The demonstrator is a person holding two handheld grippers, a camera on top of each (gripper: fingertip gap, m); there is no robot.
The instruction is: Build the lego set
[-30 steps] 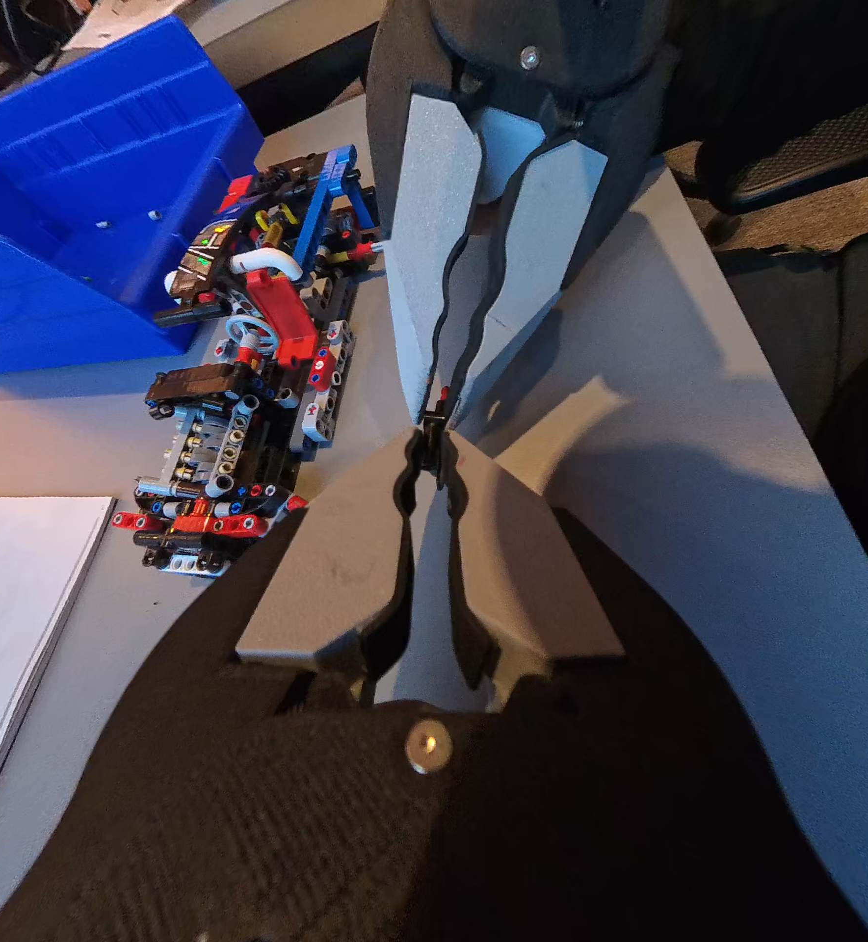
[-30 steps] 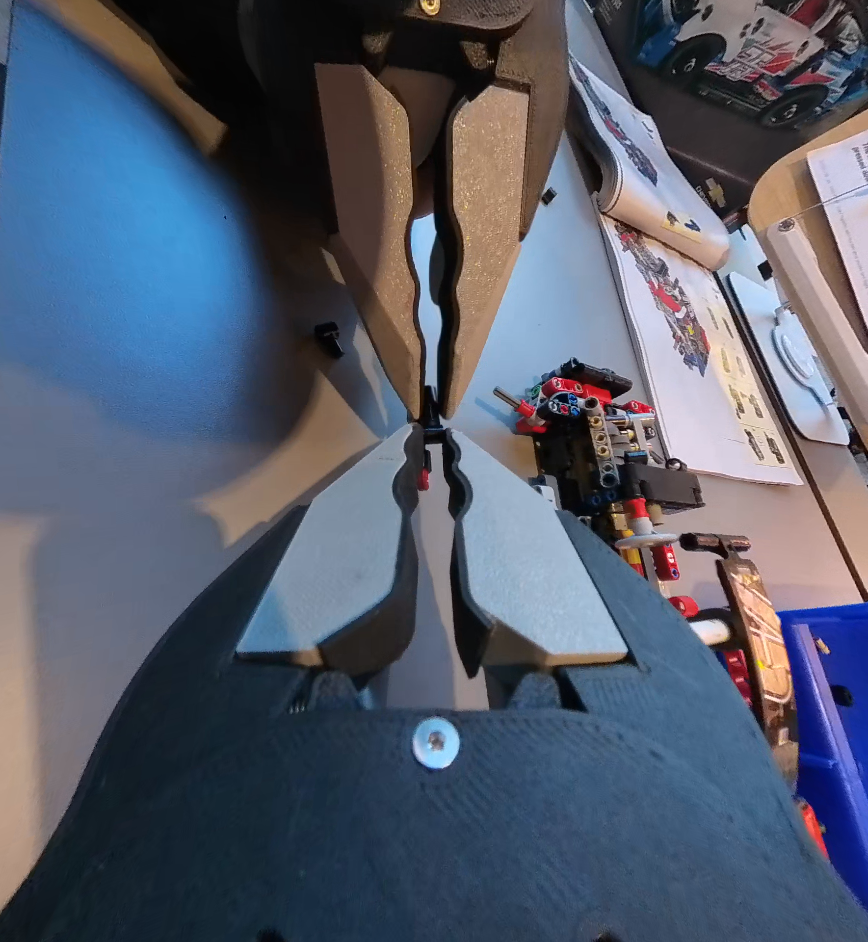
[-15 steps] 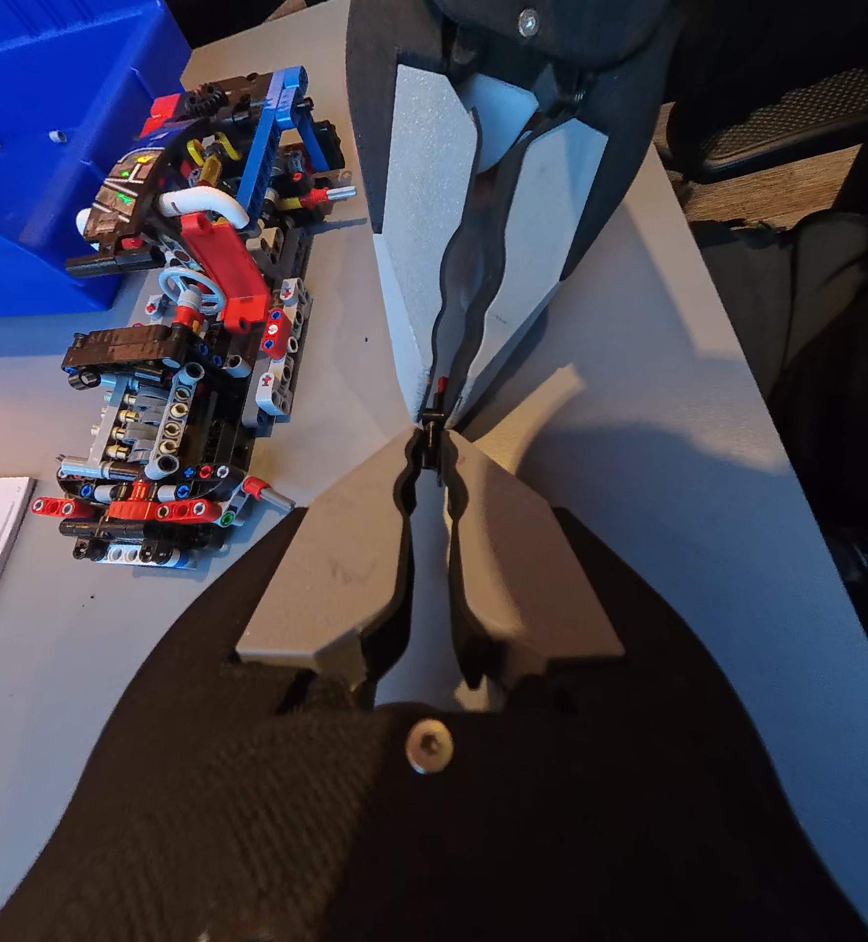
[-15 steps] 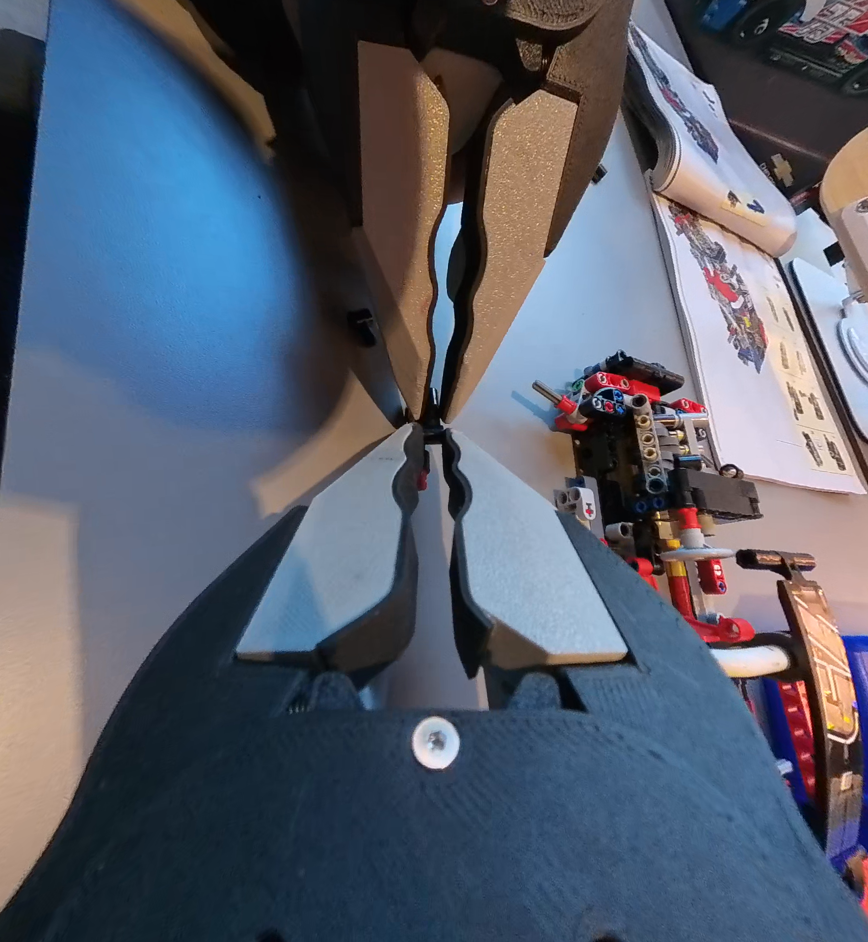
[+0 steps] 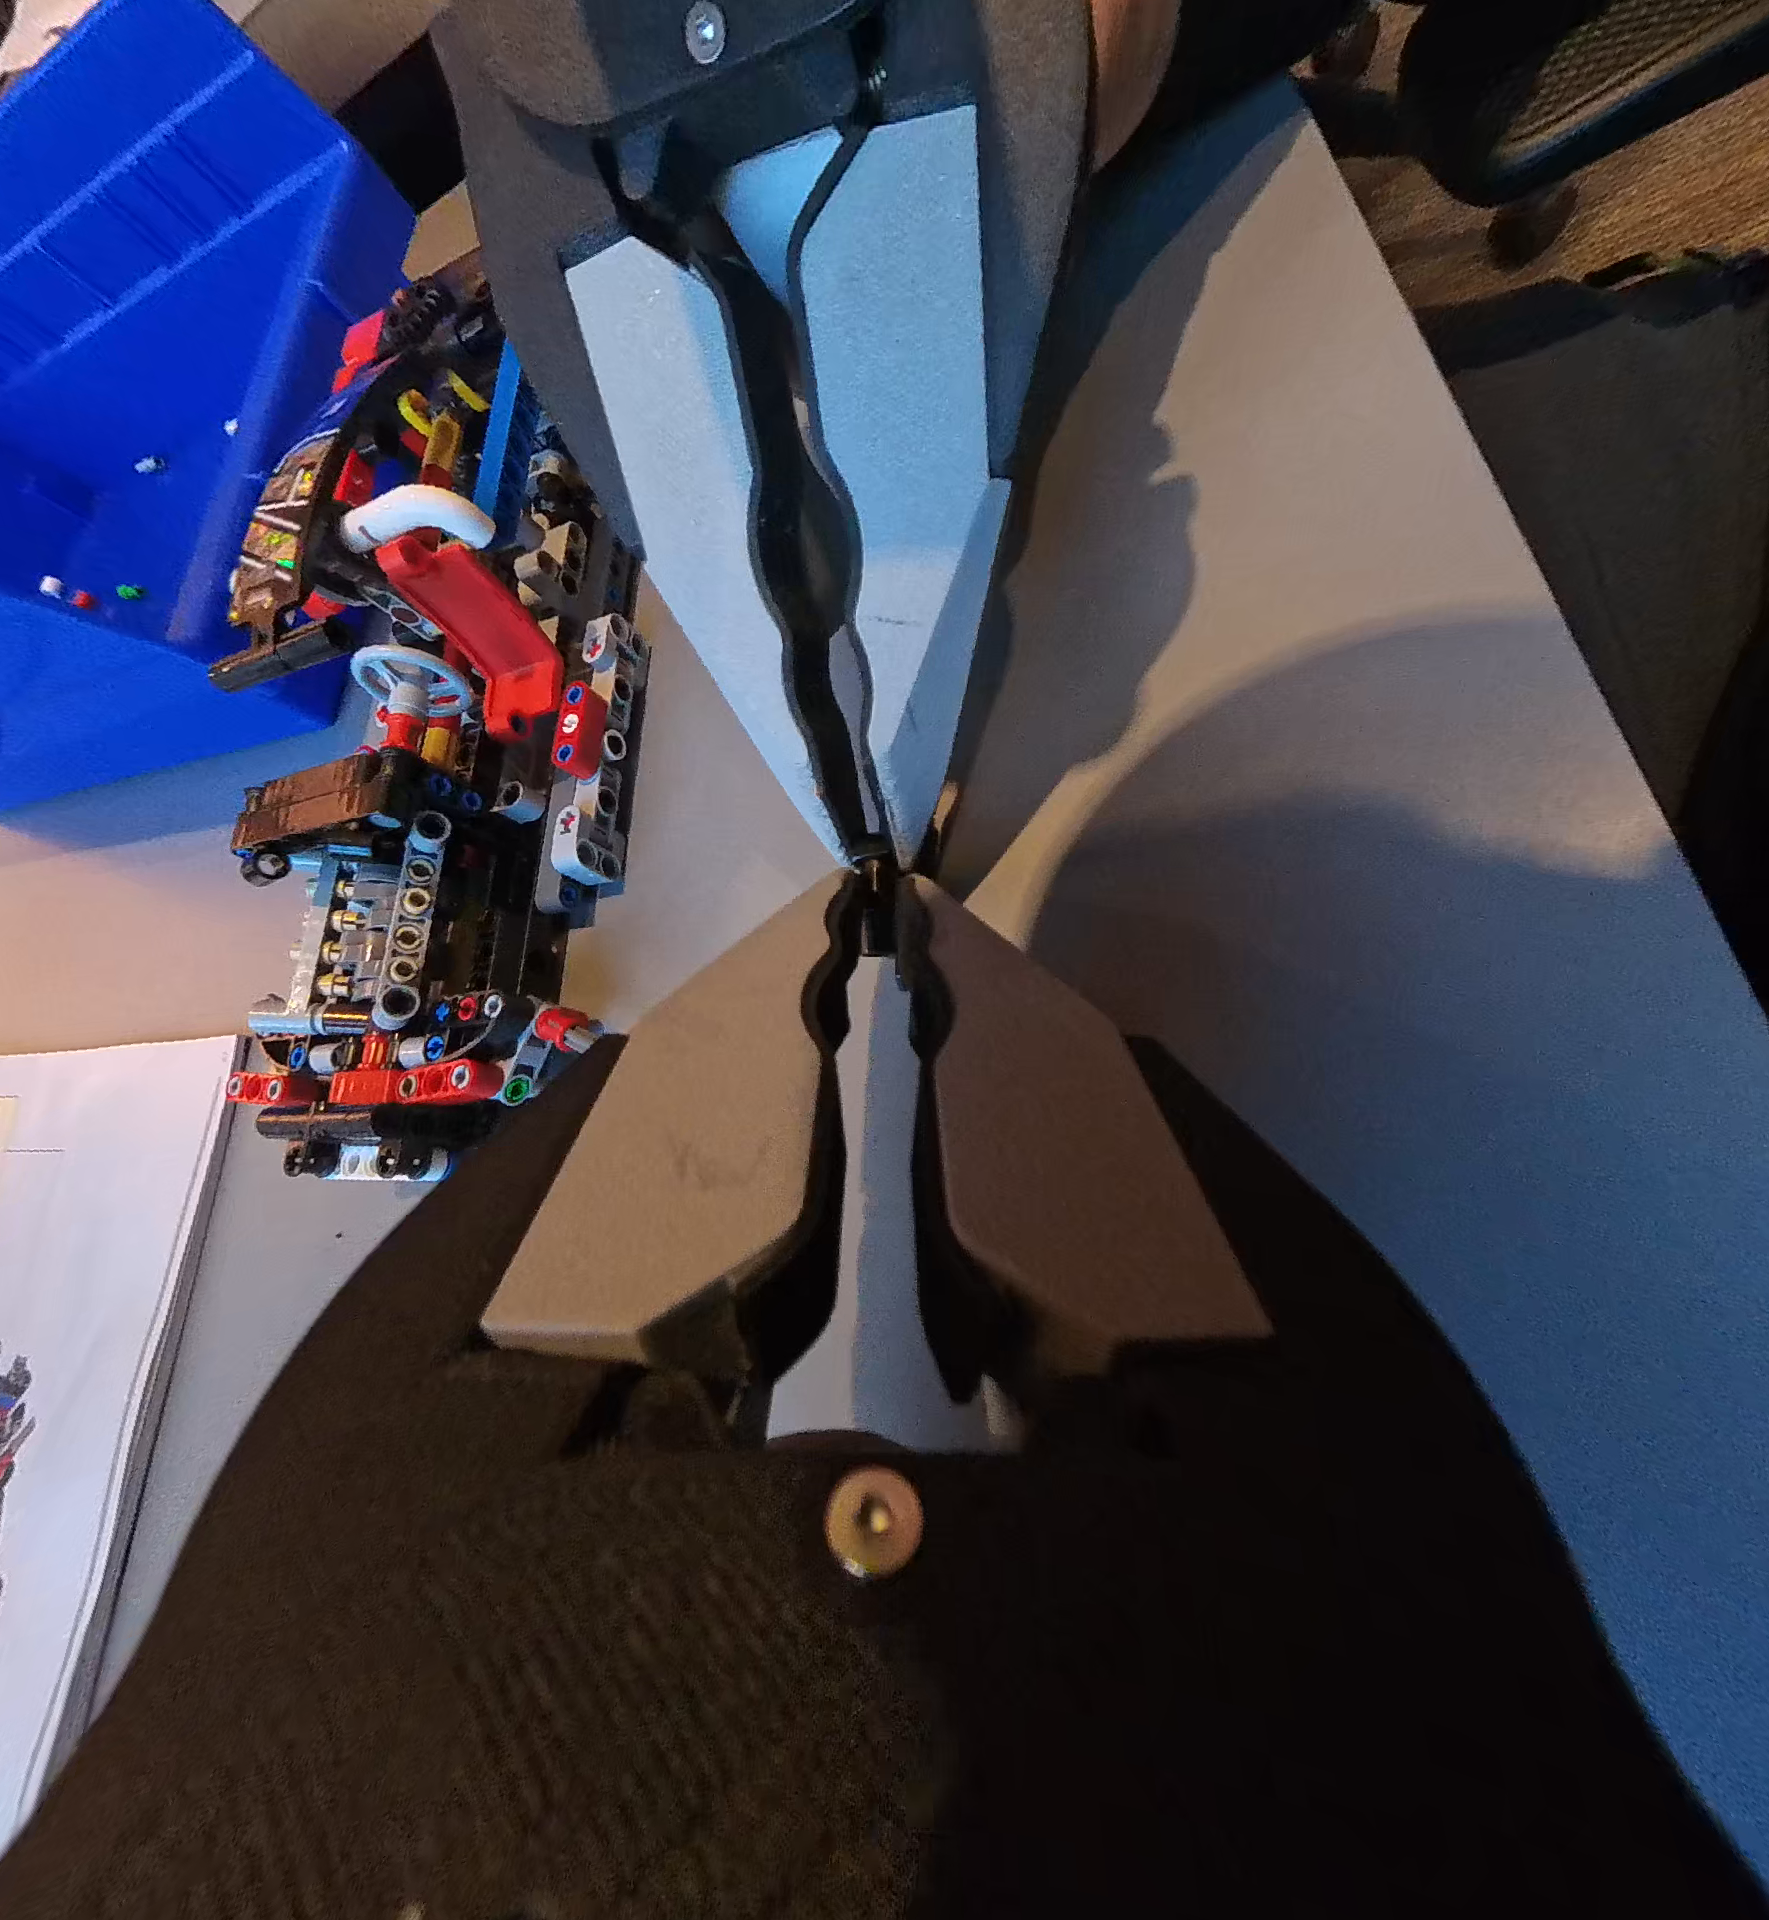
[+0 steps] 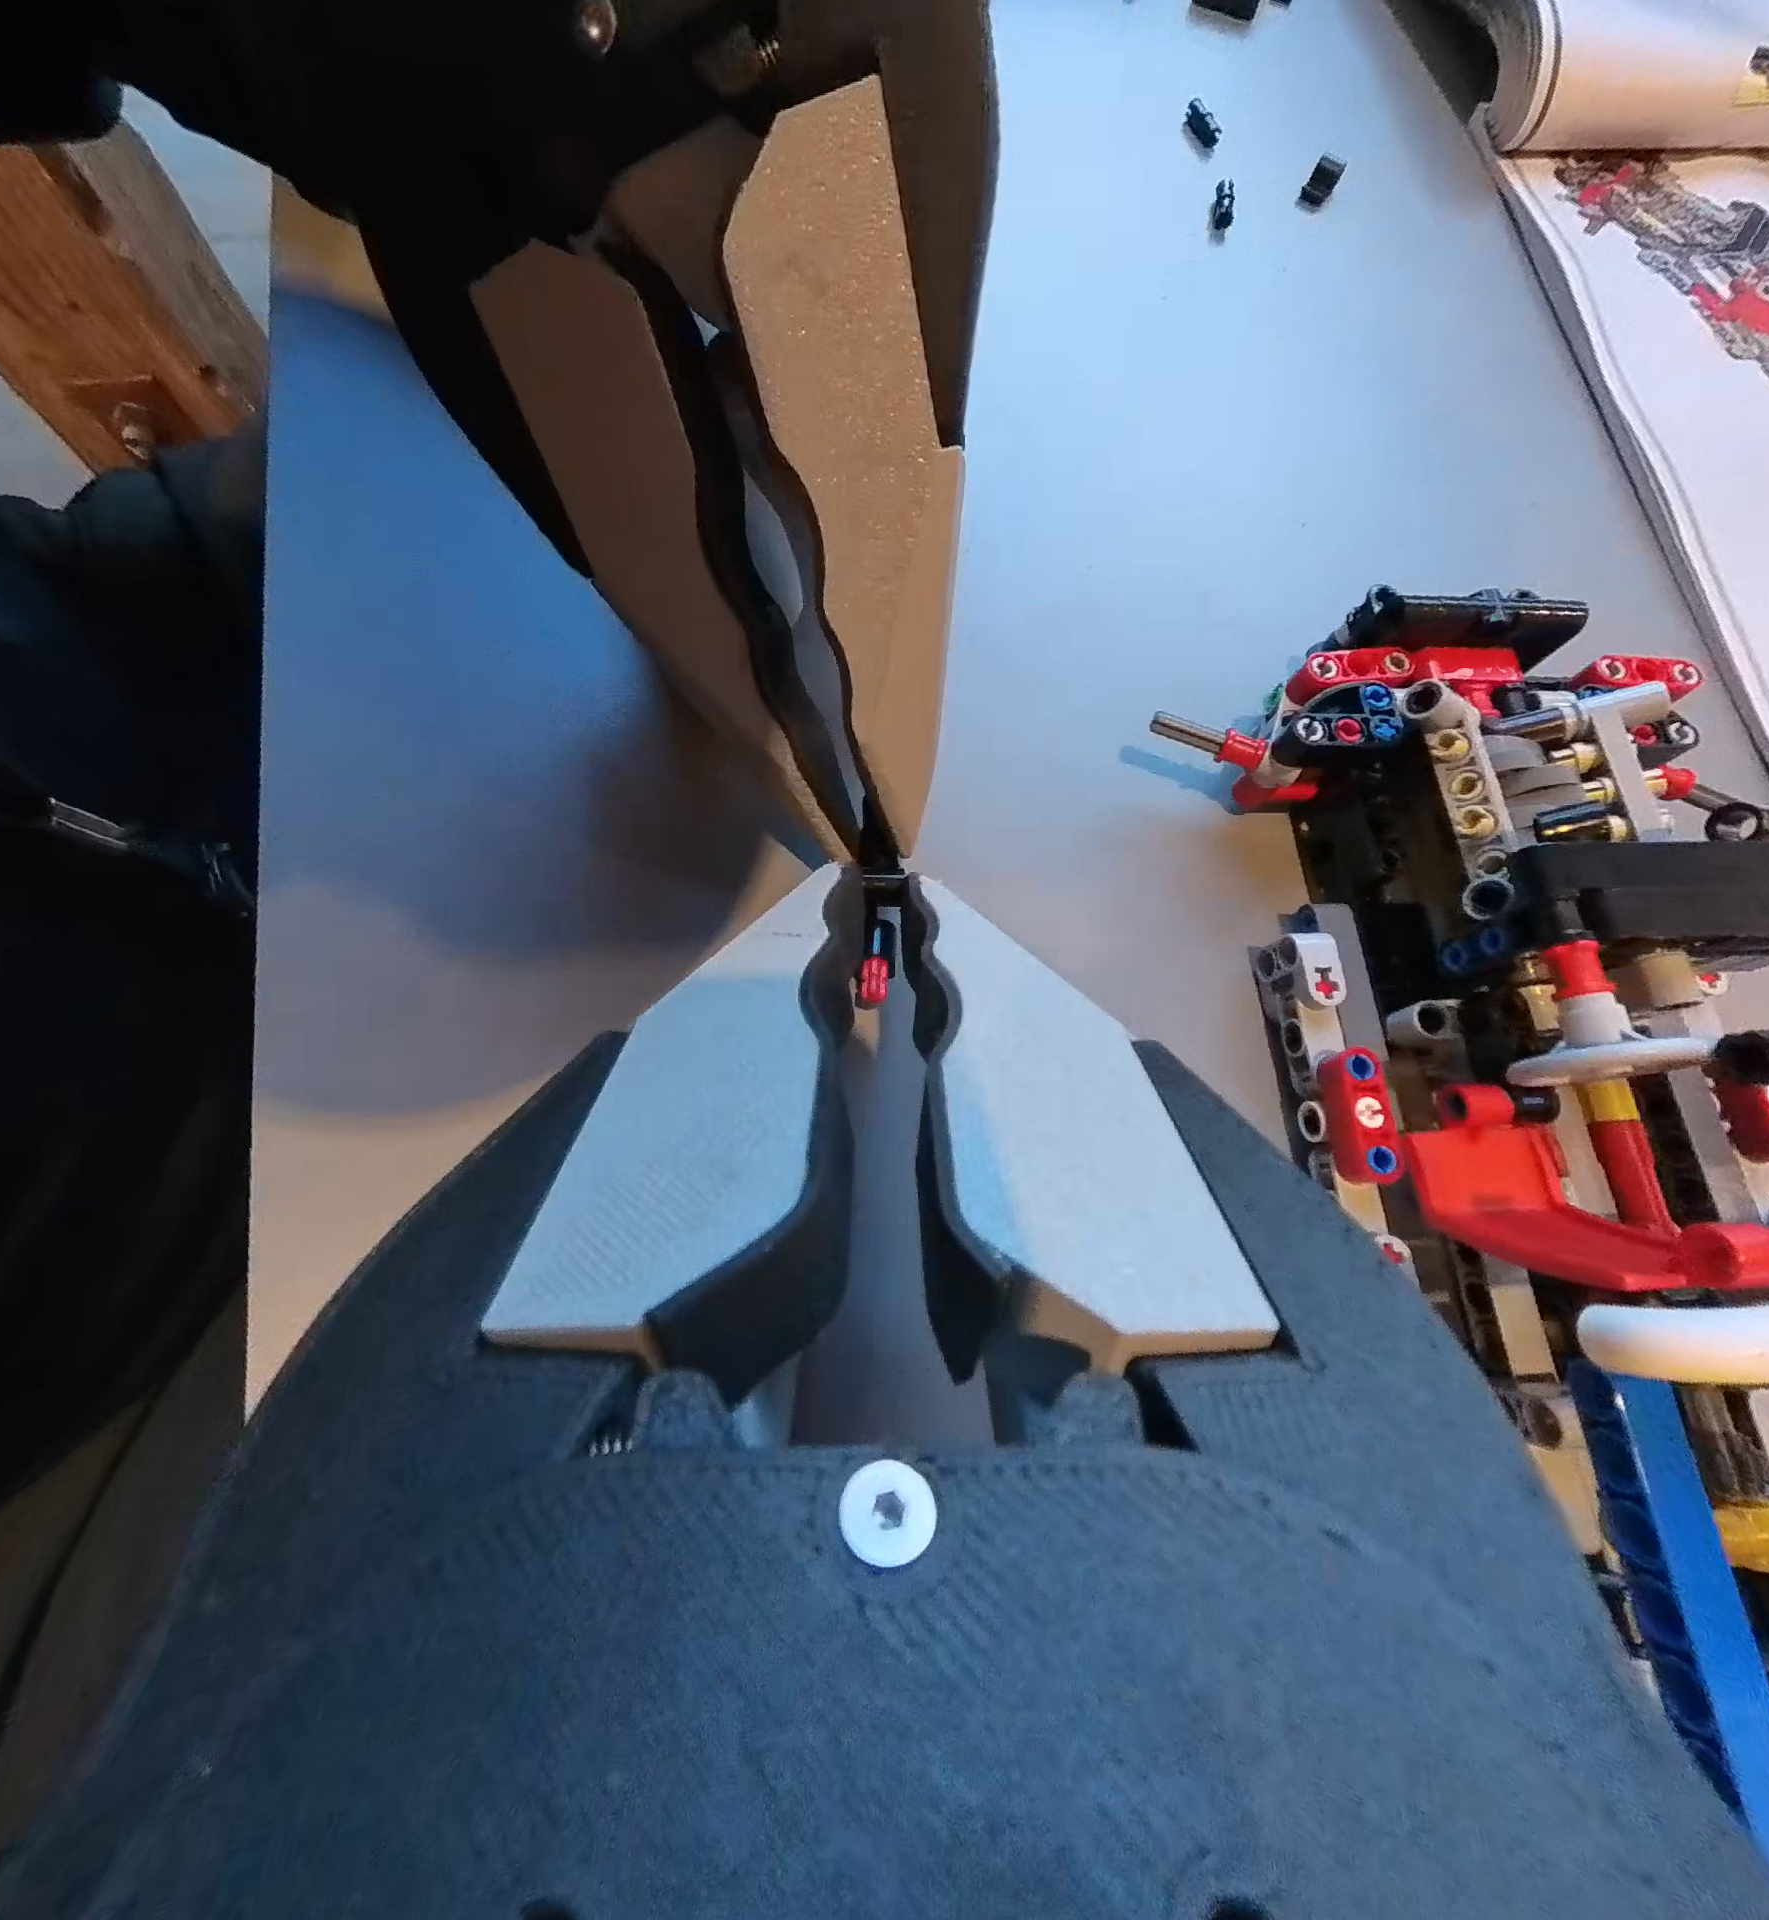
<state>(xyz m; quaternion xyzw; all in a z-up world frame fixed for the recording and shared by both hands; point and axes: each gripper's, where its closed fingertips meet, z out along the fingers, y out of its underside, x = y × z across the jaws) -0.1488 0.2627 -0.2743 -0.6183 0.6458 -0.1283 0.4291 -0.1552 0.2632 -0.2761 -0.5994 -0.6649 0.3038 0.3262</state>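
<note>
**Tip to tip over the grey table**

The two grippers meet nose to nose above the grey table (image 5: 1327,935). The left gripper (image 5: 878,914) has its fingers pressed together on a small black pin (image 5: 872,883) right at the tips. Facing it, the right gripper (image 6: 885,904) pinches a small black-and-red piece (image 6: 873,951), whose red end sits back between the wavy inner edges of its fingers (image 6: 1046,1122). The two small parts meet, or nearly so; whether they are joined is too fine to tell.

Off to the left gripper's left side, well clear of the tips, lies the half-built lego car (image 5: 423,790) flat on the table, red panel, white steering wheel and grey beams showing. Beyond it stands a blue bin (image 5: 111,343), touching the model's far end. Nearer the left gripper's base lies the open instruction booklet (image 5: 59,1351).

From the right gripper, the car is on its right, and three loose black bits (image 6: 1223,197) lie far ahead by the booklet.
</note>
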